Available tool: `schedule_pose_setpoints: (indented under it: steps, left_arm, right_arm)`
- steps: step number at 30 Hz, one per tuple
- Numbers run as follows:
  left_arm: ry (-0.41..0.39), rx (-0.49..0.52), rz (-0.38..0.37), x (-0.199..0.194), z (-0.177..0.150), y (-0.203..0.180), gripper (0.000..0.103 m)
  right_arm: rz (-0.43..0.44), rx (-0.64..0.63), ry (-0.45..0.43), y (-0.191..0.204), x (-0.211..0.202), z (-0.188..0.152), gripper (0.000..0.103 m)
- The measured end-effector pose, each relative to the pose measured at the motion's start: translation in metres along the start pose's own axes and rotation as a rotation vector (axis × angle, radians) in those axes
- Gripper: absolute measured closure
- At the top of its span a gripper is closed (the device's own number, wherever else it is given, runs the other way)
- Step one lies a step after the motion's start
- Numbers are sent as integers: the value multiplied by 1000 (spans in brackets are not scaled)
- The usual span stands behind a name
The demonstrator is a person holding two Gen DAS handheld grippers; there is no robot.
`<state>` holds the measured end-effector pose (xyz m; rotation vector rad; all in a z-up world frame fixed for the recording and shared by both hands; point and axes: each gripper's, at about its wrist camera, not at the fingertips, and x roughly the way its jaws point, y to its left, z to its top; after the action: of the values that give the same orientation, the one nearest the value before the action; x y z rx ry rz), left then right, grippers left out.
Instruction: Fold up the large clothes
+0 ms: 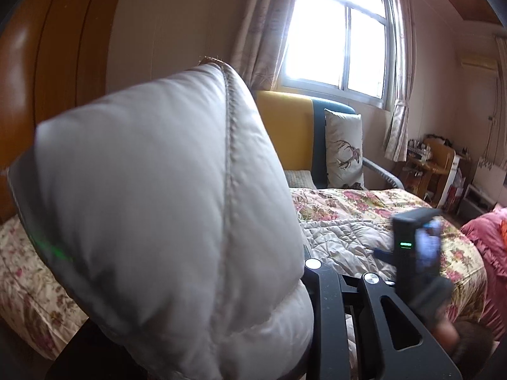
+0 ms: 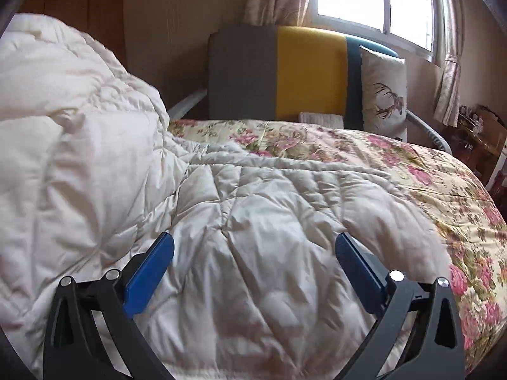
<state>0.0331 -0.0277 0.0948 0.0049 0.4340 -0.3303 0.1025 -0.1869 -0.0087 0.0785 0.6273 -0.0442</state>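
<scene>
A large white quilted garment (image 1: 152,209) fills the left wrist view, lifted off the bed. My left gripper (image 1: 250,253) is shut on a thick fold of it, and the fabric hides both fingers. In the right wrist view the rest of the garment (image 2: 253,221) lies spread over the bed, with its left part raised in a mound (image 2: 63,110). My right gripper (image 2: 255,253) hovers just over the spread part, open, its blue pads (image 2: 152,269) wide apart with puffy fabric bulging between them. The right gripper's blurred body (image 1: 415,253) shows in the left wrist view.
A floral bedspread (image 2: 443,190) covers the bed. Behind the bed stands a chair (image 2: 304,72) with a grey, yellow and teal back, holding a deer-print pillow (image 2: 383,95). A wooden wardrobe (image 1: 47,63) is at the left, pink bedding (image 1: 484,240) at the right and a window (image 1: 342,31) beyond.
</scene>
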Motion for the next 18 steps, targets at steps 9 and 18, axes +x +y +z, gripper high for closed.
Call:
schedule_pose_setpoints:
  steps: [9, 18]
  left_arm:
    - [-8, 132, 18, 10, 3, -47, 77]
    - [-16, 296, -1, 25, -2, -88, 73]
  right_arm:
    - [-99, 185, -20, -84, -71, -42, 2]
    - [-153, 297, 150, -135, -39, -78, 2]
